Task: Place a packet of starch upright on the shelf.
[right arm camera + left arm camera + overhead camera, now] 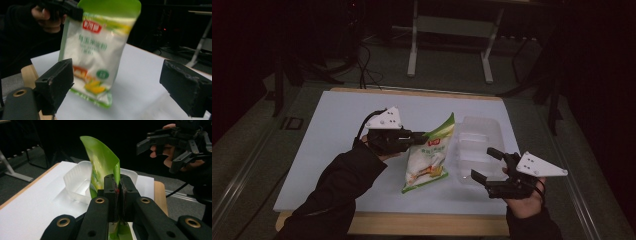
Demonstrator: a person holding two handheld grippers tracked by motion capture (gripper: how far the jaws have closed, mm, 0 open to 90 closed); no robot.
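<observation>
Above the white worktop, the left gripper pinches the green-and-white pouch by its top edge so it hangs clear beside the plastic tray, while the right gripper waits with fingers spread wide, empty.

A white pouch edged in bright green, marked with a red label and yellow-orange print, is seen beside a clear, colourless tray on a pale white board with a tan wooden rim.

Green-white pouch hanging upright, top edge pinched, above table.
</observation>
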